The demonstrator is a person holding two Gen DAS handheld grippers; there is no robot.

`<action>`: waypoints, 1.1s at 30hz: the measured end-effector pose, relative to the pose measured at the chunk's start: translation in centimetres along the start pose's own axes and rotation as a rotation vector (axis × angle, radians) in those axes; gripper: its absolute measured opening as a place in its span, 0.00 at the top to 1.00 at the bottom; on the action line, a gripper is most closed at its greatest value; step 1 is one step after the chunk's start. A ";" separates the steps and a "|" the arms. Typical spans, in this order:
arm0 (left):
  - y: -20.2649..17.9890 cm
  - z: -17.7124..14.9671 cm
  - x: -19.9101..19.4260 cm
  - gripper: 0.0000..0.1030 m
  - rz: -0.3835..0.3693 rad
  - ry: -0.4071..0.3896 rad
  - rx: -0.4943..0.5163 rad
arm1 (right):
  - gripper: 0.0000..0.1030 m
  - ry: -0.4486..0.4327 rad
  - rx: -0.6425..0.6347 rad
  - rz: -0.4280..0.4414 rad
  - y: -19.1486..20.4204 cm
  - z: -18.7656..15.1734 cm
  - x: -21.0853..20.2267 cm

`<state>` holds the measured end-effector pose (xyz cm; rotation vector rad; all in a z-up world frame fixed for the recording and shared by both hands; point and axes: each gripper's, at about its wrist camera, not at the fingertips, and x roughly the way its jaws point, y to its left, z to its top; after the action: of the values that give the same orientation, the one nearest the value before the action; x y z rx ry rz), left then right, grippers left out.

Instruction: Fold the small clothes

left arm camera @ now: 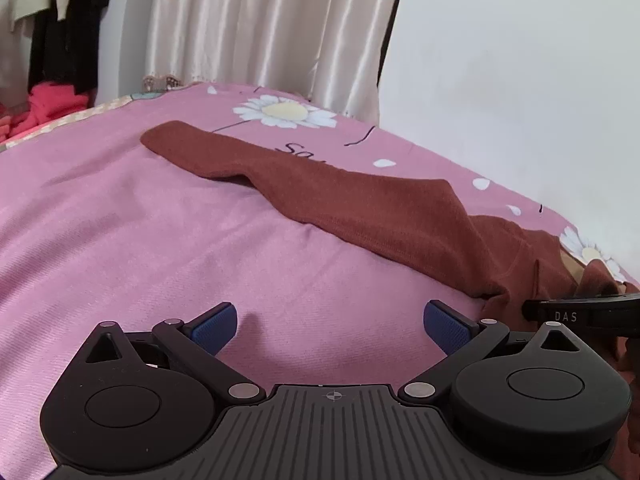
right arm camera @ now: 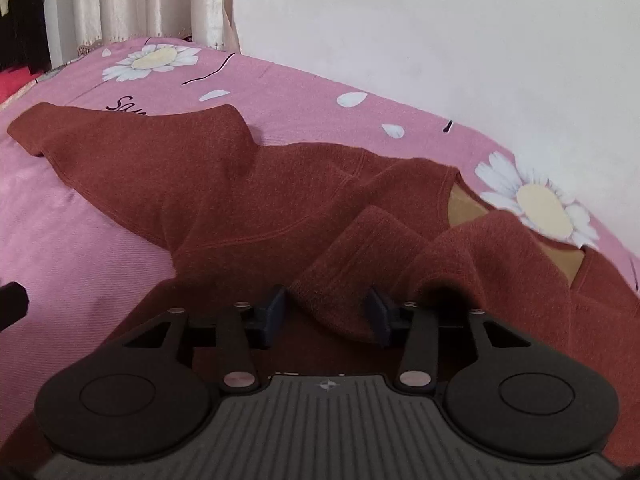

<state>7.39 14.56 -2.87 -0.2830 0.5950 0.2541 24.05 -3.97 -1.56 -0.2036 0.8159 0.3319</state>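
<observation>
Your right gripper [right arm camera: 326, 314], jaws half spread around a sweater [right arm camera: 208, 192] fold, sits nearest the garment, whose long sleeve runs toward the frame's upper left; your left gripper [left arm camera: 330, 330] hovers wide open over bare bedsheet [left arm camera: 100, 208].

Pink daisy bedsheet [left arm camera: 120, 220], rust sweater [right arm camera: 200, 192] spread

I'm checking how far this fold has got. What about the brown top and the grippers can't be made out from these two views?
- Right wrist view: the brown top's lower part is hidden behind the right gripper's body.
- Right wrist view: a fold of cloth lies between the jaws; whether the pads press it is unclear.
- Left wrist view: the top's body is cut off by the right edge and the right gripper.
- Left gripper: open over the pink bedsheet, holding nothing.
</observation>
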 end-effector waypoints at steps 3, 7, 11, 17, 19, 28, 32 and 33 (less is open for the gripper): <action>0.1 0.0 0.0 0.00 0.000 -0.001 -0.001 | 0.61 -0.013 0.054 0.024 -0.5 0.4 0.0; 0.1 0.0 0.0 0.00 -0.002 0.000 -0.001 | 0.85 -0.084 0.189 0.030 -1.9 2.1 -1.7; 0.1 -0.1 0.0 0.00 -0.006 0.003 -0.001 | 0.84 -0.231 0.324 0.090 -2.6 4.8 -3.8; 0.1 -0.1 0.2 0.00 -0.004 0.009 0.001 | 0.39 -0.161 0.208 0.119 -0.5 4.5 -2.4; 0.0 -0.1 0.2 0.00 -0.006 0.009 0.003 | 0.35 -0.175 0.194 0.105 -1.3 3.2 -3.3; -0.2 -0.1 0.5 0.00 -0.008 0.023 0.012 | 0.21 -0.169 0.459 -0.237 -14.7 -6.6 -6.9; -0.3 -0.2 0.6 0.00 -0.006 0.029 0.018 | 0.30 -0.067 0.632 -0.417 -20.8 -12.1 -7.0; -0.3 -0.2 0.6 0.00 -0.004 0.030 0.020 | 0.23 -0.064 0.652 -0.450 -21.3 -12.5 -7.6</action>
<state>7.84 14.30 -3.30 -0.2694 0.6259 0.2402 18.49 -29.15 -3.21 0.2343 0.7526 -0.3535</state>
